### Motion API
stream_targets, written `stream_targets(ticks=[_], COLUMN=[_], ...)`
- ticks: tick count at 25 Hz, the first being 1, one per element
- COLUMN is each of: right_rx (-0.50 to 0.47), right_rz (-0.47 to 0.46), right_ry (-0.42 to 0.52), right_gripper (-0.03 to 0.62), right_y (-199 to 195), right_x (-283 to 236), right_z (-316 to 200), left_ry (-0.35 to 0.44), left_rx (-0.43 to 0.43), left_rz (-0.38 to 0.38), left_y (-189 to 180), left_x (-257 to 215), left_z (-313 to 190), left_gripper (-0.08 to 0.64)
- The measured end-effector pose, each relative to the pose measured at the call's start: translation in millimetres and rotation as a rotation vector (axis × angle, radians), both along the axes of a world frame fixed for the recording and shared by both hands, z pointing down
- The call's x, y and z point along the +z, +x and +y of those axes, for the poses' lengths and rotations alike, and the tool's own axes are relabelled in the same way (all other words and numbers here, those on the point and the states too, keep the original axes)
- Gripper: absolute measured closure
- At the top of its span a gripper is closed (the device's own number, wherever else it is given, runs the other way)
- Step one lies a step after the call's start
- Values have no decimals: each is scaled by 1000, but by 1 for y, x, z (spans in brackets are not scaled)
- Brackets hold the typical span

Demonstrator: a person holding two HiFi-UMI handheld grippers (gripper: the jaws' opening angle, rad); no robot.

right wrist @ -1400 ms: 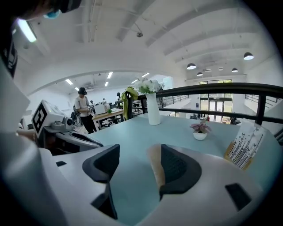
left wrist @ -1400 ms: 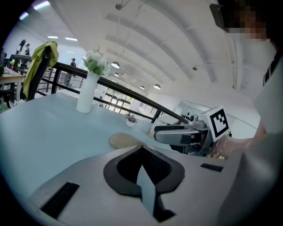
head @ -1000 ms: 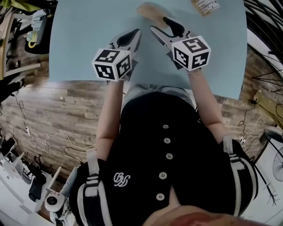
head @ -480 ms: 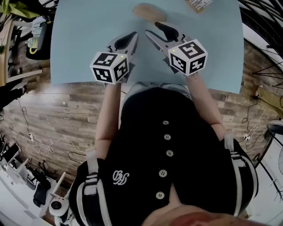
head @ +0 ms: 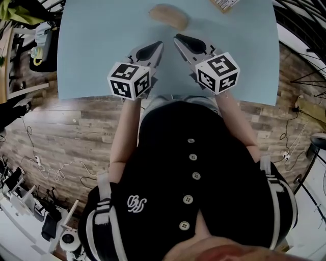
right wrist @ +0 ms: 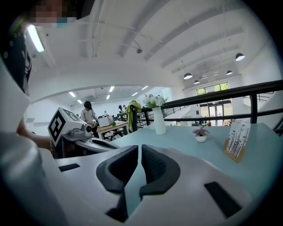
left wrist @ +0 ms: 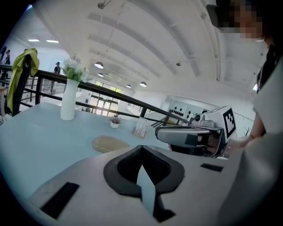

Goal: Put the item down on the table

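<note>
Pale blue tabletop (head: 91,51) fills the top of the head view, with wood-plank floor (head: 66,132) showing past its near edge. A card holder (head: 224,4) at the far right is cut off by the picture's upper edge, and its print is too small to read. Both hands are hidden behind the grippers' marker cubes. Only the bare forearms (head: 125,132) show, reaching forward from dark sleeves.

The item (head: 168,16) is a flat, tan oval lying on the table, and its material is hard to make out. It lies ahead of both pairs of jaws, apart from them, roughly between the lines along which they point. Its long axis runs across that direction, about left to right, with the right end a little nearer the person. In the left gripper view it sits just left of the pad tips and farther out.

The left gripper (head: 153,48) points away from the person and leans rightward. Its pads meet at the tips with nothing between them. The right gripper (head: 183,41), just beside it, leans leftward, so the two noses converge toward the item. Its jaws are closing with only a thin slit left, and that slit shows bare table. A white vase (right wrist: 158,119) of flowers stands far beyond the right jaws, near a railing.
</note>
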State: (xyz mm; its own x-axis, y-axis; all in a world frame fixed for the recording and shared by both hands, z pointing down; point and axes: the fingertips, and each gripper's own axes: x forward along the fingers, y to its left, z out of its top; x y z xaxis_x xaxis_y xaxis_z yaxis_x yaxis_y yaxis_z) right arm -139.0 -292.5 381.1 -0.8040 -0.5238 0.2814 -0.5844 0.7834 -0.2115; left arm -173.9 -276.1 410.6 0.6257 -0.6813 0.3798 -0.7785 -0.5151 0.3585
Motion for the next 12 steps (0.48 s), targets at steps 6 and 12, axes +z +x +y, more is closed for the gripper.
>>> stream_targets(ticks=[6,12], right_rx=[11,31], right_rz=[-2,18], right_ry=[-44,-63], right_gripper=[580,580], right_y=[9,13], right_x=[6,20], right_z=[3,5], left_ry=[-12,-38], left_rx=[33,57], left_rz=[5,-7], left_y=[12,22], left_x=[4,15], left_z=[0,2], left_gripper=[551,551])
